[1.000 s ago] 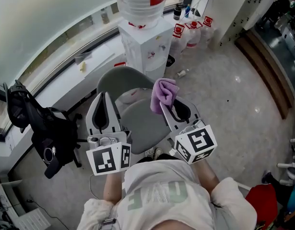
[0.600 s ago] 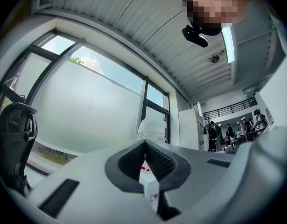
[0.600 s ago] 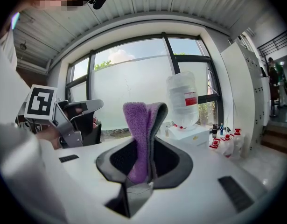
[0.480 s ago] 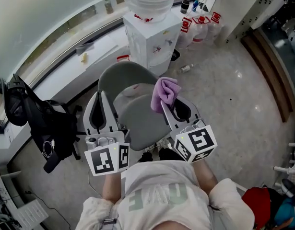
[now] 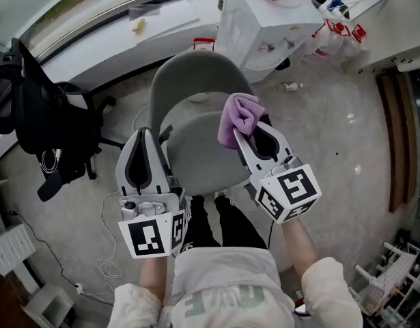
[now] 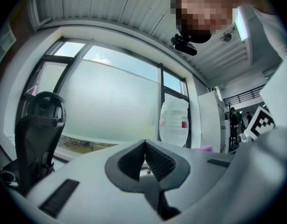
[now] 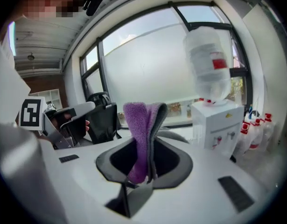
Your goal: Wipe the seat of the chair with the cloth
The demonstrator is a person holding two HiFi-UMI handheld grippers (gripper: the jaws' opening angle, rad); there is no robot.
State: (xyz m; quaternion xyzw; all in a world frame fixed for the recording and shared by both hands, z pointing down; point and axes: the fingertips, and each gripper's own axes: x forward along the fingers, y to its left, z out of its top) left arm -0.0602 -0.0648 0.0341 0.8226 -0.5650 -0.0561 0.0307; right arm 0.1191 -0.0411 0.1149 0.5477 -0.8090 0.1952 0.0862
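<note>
pale speckled flooring (image 5: 319, 135) is spreading out beneath a grey chair (image 5: 196, 74), and its seat (image 5: 203, 152) is lying bare just in front of the person (image 5: 223, 292) standing over it. the right gripper (image 5: 247, 130) is clenching a purple cloth (image 5: 238, 113) between its jaws, the fabric bunching up past the tips. from above, the cloth is showing over the seat's rear right edge; i cannot tell whether it is touching the seat. the left gripper (image 5: 143, 141) is hanging by the seat's left edge, jaws pressed together with nothing between them. a white water dispenser (image 5: 264, 19) is standing beyond the backrest, and a black office chair (image 5: 39, 121) is sitting off to the left.
</note>
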